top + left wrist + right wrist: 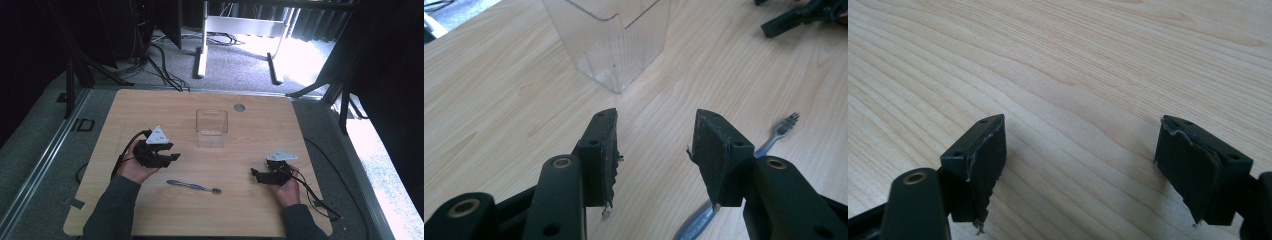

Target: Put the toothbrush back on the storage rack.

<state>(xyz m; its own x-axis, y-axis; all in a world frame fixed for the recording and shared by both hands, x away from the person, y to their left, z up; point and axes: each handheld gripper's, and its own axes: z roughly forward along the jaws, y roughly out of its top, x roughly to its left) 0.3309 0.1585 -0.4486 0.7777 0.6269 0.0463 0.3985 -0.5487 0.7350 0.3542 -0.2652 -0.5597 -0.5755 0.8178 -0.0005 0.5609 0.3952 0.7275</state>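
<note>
Toothbrush flat on table between both hands, near clear box, untouched; likely light, stiff, slim and slippery, best pinched mid-handle; left gripper jaws apart just above it, right gripper jaws wide apart over bare wood.
</note>
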